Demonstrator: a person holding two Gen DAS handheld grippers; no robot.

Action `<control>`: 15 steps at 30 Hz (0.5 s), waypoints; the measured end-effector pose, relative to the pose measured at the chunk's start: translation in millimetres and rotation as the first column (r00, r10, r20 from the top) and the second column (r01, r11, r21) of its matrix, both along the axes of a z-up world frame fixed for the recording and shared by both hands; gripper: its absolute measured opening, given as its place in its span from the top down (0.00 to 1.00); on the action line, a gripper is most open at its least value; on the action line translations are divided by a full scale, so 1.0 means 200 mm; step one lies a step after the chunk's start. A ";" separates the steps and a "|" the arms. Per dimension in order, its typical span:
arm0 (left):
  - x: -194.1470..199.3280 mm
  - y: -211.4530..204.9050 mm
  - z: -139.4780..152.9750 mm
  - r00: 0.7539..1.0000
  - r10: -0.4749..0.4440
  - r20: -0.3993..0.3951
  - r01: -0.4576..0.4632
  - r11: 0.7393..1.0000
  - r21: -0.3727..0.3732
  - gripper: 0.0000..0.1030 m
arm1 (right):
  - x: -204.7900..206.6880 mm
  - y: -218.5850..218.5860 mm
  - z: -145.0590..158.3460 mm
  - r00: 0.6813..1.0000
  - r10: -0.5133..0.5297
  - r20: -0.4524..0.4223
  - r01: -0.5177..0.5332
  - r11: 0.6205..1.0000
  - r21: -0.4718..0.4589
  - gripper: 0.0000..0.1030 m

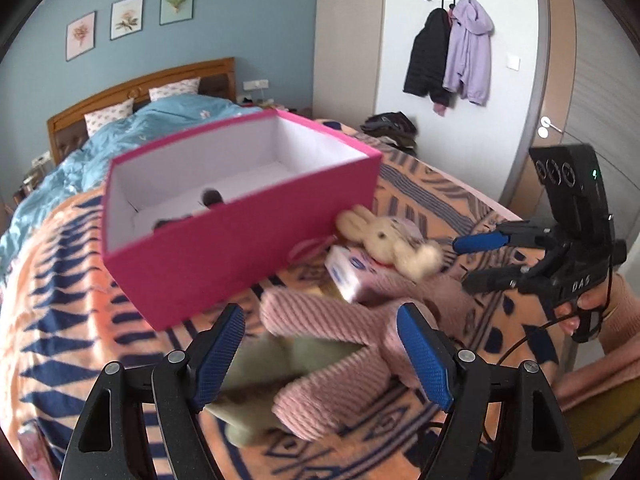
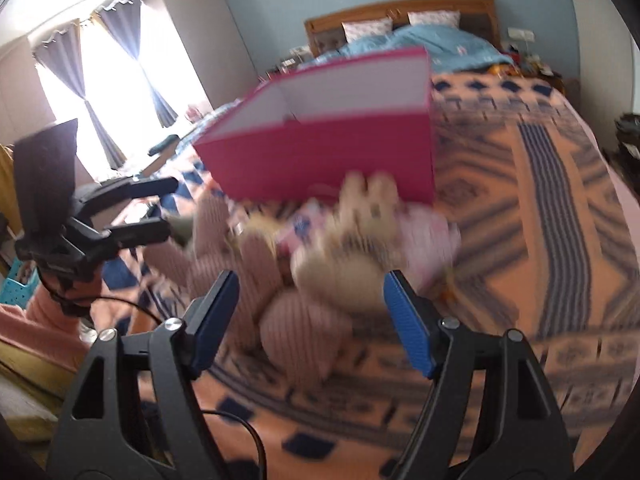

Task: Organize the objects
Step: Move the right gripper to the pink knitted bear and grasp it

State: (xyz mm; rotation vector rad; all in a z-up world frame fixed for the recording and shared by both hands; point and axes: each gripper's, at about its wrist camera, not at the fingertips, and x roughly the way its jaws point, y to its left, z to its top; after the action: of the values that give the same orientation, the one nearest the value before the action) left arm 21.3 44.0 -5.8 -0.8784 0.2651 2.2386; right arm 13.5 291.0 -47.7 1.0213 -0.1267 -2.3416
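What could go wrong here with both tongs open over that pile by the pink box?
1. The bunny lies on the small carton and the scarf; a grab may take two things.
2. The box sits tilted on the blanket; a nudge might tip it.

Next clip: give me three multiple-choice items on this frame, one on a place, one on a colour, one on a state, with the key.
1. Where does the plush rabbit lie?
A. inside the box
B. on the blanket beside the box
C. on a pillow

2. What colour is the outside of the box?
A. pink
B. green
C. black

3. How is the left gripper?
A. shut on the rabbit
B. shut on the box
C. open, holding nothing

Key: B, the rabbit rests by the box's corner; A, the walls are pink; C, the fingers stand apart, untouched.
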 end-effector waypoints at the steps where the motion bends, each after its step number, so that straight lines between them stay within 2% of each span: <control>1: 0.01 0.00 -0.01 1.000 0.000 0.003 0.000 1.000 -0.001 0.22 | 0.01 0.00 -0.02 1.000 -0.001 0.007 0.001 1.000 0.003 0.26; 9: 0.05 -0.02 -0.09 0.999 0.031 0.040 -0.030 1.000 -0.007 0.22 | -0.01 -0.04 -0.16 0.997 -0.003 0.077 0.009 0.997 -0.081 0.26; 12: 0.06 -0.03 -0.11 0.997 0.035 0.063 -0.035 0.999 -0.004 0.22 | -0.01 -0.08 -0.18 0.996 -0.009 0.089 0.016 0.997 -0.073 0.45; 15: 0.09 -0.03 -0.13 0.997 0.025 0.069 -0.025 1.000 -0.004 0.22 | -0.01 -0.06 -0.18 0.996 -0.030 0.086 0.037 0.996 -0.081 0.48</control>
State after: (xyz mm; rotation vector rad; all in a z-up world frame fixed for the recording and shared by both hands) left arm 38.3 37.6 -31.2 -0.9637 0.2269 2.2262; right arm 12.3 278.6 -83.2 1.0855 -0.2732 -2.3028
